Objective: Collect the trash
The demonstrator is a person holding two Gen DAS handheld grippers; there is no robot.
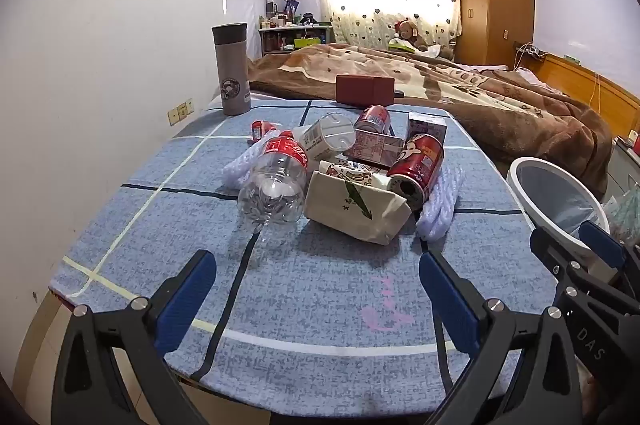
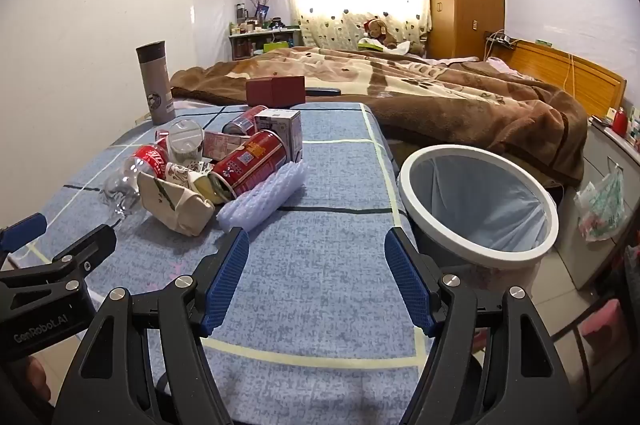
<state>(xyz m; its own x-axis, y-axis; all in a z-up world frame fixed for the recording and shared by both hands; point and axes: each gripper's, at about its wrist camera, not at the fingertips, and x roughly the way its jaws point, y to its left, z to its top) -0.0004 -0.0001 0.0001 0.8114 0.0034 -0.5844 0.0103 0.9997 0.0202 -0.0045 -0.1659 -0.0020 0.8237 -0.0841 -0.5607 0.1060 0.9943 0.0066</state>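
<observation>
A heap of trash lies mid-table: a clear plastic bottle (image 1: 274,185) with a red label, a cream paper bag (image 1: 356,207), a red can (image 1: 416,165) on its side, a second red can (image 1: 373,119), small cartons (image 1: 378,147), a white cup (image 1: 326,137) and white foam netting (image 1: 440,203). My left gripper (image 1: 316,269) stands open over the near table edge, short of the heap, nothing between its fingers. My right gripper (image 2: 316,245) is open too, to the right of the heap (image 2: 224,165) and beside the bin (image 2: 478,201); it also shows in the left wrist view (image 1: 576,241).
A white-rimmed bin (image 1: 556,193) with a grey liner stands on the floor off the table's right edge. A grey flask (image 1: 232,69) and a dark red box (image 1: 364,89) stand at the table's far end. A bed with a brown blanket (image 2: 440,93) lies beyond.
</observation>
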